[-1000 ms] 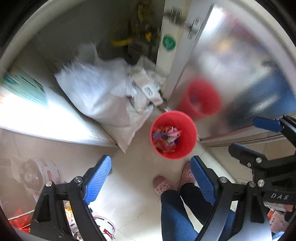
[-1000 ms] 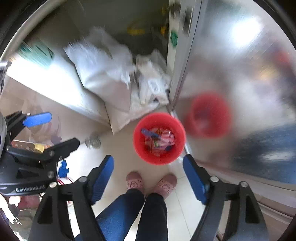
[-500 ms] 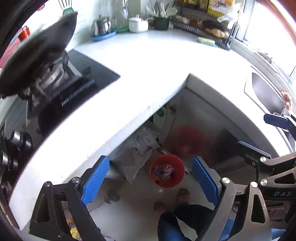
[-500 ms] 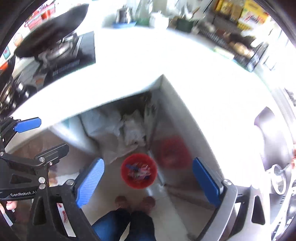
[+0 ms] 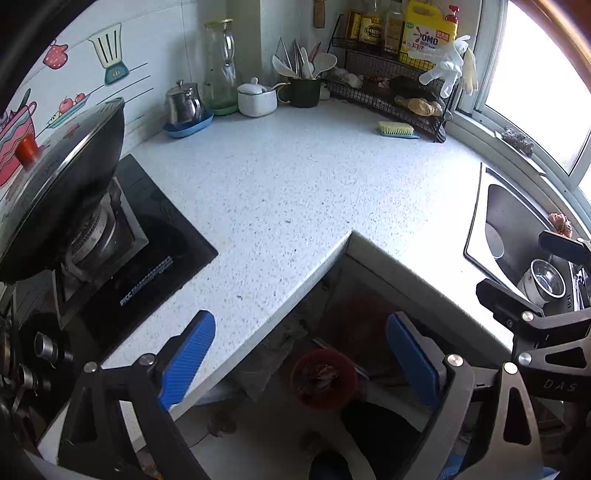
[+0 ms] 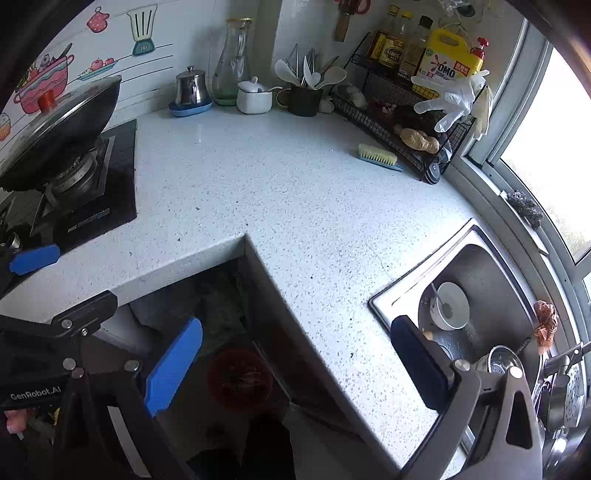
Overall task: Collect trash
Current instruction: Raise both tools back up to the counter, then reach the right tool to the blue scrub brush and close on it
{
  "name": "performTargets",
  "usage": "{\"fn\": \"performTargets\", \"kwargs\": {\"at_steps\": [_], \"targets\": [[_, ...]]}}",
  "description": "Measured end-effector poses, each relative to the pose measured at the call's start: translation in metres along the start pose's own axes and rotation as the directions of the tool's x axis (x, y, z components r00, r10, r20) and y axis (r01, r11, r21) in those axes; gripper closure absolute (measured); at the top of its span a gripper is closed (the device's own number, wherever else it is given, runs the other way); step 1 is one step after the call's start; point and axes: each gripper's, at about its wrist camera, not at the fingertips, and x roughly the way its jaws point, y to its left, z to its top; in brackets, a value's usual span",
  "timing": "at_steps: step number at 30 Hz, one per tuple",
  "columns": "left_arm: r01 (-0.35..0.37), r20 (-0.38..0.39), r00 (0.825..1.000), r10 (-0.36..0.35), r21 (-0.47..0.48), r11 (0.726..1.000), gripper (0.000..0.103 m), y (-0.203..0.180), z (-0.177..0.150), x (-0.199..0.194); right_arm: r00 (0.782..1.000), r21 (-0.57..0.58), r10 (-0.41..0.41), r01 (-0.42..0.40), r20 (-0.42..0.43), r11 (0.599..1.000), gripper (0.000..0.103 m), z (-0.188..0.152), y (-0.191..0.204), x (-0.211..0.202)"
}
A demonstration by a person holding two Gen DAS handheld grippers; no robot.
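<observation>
Gaping tools above bin

Home kitchen: hob, sink.

"OMO" on yellow detergent jug; "PICC" on hob.

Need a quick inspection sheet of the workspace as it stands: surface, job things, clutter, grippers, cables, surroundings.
Surface: speckled counter, no trash seen on it.
Job's things: red bin on the floor below, trash inside.
Clutter: brush, wire rack, utensil cup, wok on the stove.
Grippers: left gripper and right gripper open, jaws just been opening, nothing between the fingers.
Cables: nothing seen.
Surroundings: sink with dishes, window.
</observation>
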Motion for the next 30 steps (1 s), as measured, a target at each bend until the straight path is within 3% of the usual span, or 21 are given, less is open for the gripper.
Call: {"fn": "performTargets", "kwargs": {"at_steps": [9,16,30], "targets": [[-0.002,0.028,1.000,0.001,0.051,0.999,0.010,-0.035,0.084,0.029,0.999,0.038,-0.009,0.008,0.033,0.999,0.001,0.054,-0.039,0.017],[-0.014,0.017,1.000,0.013,0.072,0.997,0.010,-0.053,0.150,0.071,1.000,0.065,0.003,-0.004,0.020,0.998,0.001,0.101,-0.082,0.053],[-0.056,-0.075,0.996,0.056,0.001,0.998,0.010,-0.068,0.241,0.182,0.990,-0.083,0.140,-0.140,0.001,0.987,0.001,0.182,-0.136,0.158]]}}
